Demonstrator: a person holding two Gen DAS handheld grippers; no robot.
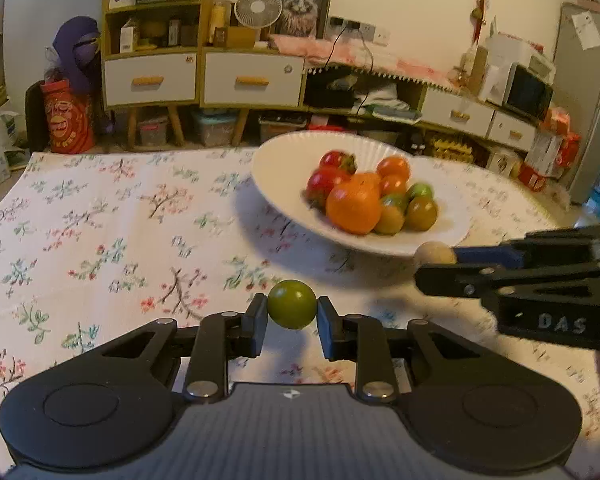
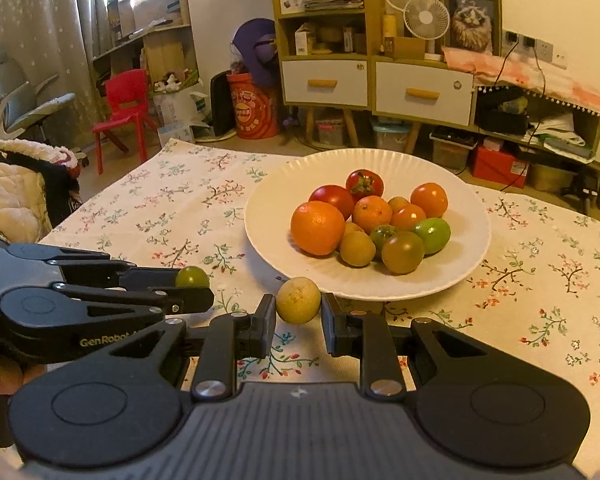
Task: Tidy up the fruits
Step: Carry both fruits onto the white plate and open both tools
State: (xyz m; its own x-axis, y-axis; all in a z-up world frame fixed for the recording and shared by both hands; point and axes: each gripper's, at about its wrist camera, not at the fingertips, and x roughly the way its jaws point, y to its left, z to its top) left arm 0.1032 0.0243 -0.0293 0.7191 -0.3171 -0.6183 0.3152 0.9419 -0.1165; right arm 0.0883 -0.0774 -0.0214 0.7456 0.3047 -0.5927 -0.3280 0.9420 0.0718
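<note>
Both grippers hang low over the desk (image 2: 148, 208), side by side and pointing toward the white plate (image 2: 456, 276). The left gripper (image 1: 292, 312) is level, its fingers (image 1: 256, 318) clamped on a small green fruit (image 1: 292, 309) carried just above the floral tablecloth (image 1: 100, 232); seen from the right wrist camera it reaches in from the left, with the green fruit peeping between its tips (image 2: 192, 277). The right gripper (image 2: 299, 312) sits a little farther forward, its fingers (image 2: 266, 318) closed on a pale yellow fruit (image 2: 299, 305) right at the plate's near rim. In the left wrist view that same gripper (image 1: 436, 258) comes in from the right edge, tilted slightly, the yellowish fruit (image 1: 434, 253) at its tip touching or just overlapping the plate's edge (image 1: 452, 236). On the plate lies a heap of fruit: a large orange (image 2: 317, 227) at the front, smaller oranges and red tomatoes (image 2: 364, 185) behind it, and green and brownish-green ones (image 2: 403, 252) to the right. Beyond the desk stand a wooden cabinet (image 2: 328, 80) with white drawers and a red chair (image 2: 122, 112).
</note>
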